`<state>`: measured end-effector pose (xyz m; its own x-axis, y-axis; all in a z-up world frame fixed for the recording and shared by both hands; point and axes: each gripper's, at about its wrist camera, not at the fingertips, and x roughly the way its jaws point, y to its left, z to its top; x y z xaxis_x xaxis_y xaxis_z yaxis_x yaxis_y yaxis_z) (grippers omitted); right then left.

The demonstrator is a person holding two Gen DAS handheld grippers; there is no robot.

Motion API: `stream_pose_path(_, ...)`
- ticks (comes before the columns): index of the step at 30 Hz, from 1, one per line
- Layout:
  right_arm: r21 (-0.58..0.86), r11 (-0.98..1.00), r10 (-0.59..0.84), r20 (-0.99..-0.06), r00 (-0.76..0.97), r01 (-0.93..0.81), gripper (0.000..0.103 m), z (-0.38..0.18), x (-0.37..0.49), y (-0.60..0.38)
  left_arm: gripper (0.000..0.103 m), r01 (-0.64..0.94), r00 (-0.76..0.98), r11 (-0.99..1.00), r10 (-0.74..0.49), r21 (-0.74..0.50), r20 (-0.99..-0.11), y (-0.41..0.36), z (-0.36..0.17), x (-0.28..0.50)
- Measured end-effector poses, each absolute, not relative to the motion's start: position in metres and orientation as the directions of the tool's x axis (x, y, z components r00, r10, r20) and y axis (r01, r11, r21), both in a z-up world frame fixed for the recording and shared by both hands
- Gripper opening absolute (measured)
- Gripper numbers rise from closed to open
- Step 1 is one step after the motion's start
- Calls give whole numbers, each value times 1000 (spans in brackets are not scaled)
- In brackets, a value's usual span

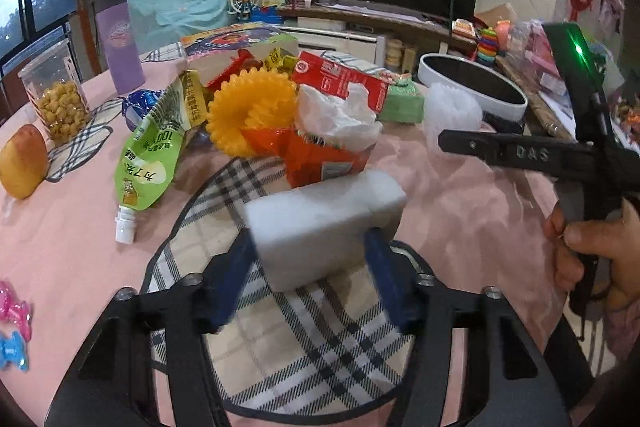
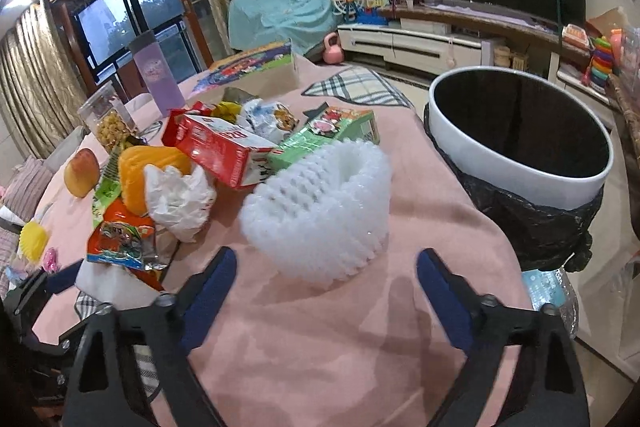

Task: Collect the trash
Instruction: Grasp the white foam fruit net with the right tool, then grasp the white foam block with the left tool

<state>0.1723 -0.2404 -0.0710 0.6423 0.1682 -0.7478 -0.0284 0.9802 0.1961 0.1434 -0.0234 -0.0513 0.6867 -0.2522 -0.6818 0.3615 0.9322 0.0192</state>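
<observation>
A white foam block (image 1: 320,215) lies on a plaid mat (image 1: 300,339) on the pink table, and my left gripper (image 1: 308,239) is shut on it, its blue pads against both sides. A white foam fruit net (image 2: 320,211) sits on the pink cloth between the fingers of my right gripper (image 2: 326,253), which is open with a gap on each side. Behind lies a trash pile: red carton (image 1: 340,83), crumpled white tissue (image 1: 340,119), orange wrapper (image 1: 320,159), green pouch (image 1: 152,155), yellow foam net (image 1: 248,111). A white bin (image 2: 520,163) lined with a black bag stands off the table's right edge.
A person's hand (image 1: 592,247) holds the right gripper's handle at the right. An apple (image 1: 24,167), a snack jar (image 1: 56,99) and a purple bottle (image 1: 120,47) stand at the table's left. Small pink and blue clips (image 1: 14,327) lie near the left edge.
</observation>
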Motion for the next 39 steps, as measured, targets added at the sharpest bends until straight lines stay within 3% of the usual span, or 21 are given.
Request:
stream_pose_path(1, 208, 978, 179, -753, 634, -29, 62, -73, 174, -242, 49, 360, 695, 933, -250, 25, -675, -24, -50, 142)
stream_pose_path(2, 225, 974, 196, -754, 626, -35, 45, -74, 174, -244, 44, 356, 700, 934, -250, 24, -669, -24, -50, 140)
stream_pose_path(3, 231, 972, 203, -753, 626, -38, 38, -74, 173, -245, 42, 351, 702, 936, -253, 14, -665, -22, -49, 139)
stream_pose_path(6, 239, 970, 217, -740, 637, -53, 29, -70, 167, -247, 32, 325, 704, 945, -266, -34, -659, -14, -47, 136)
stream_pose_path(22, 306, 951, 255, -677, 691, -52, 25, -38, 131, -291, 13, 322, 746, 942, -315, -97, -587, -41, -21, 114)
stream_pose_path(24, 310, 950, 250, -672, 697, -42, 25, -35, 129, -297, 9, 336, 746, 937, -329, -99, -579, -48, -17, 115)
stream_pose_path(25, 313, 949, 249, -670, 700, -38, 25, -34, 128, -301, 0, 346, 743, 932, -341, -107, -576, -50, -16, 116)
stream_pose_path(36, 337, 941, 254, -666, 701, -21, 24, -36, 124, -313, 2, 383, 730, 921, -347, -68, -588, -79, -17, 116)
stream_pose_path(39, 348, 937, 271, -668, 693, -30, 24, -40, 122, -308, 9, 376, 735, 925, -331, -51, -592, -77, -18, 107)
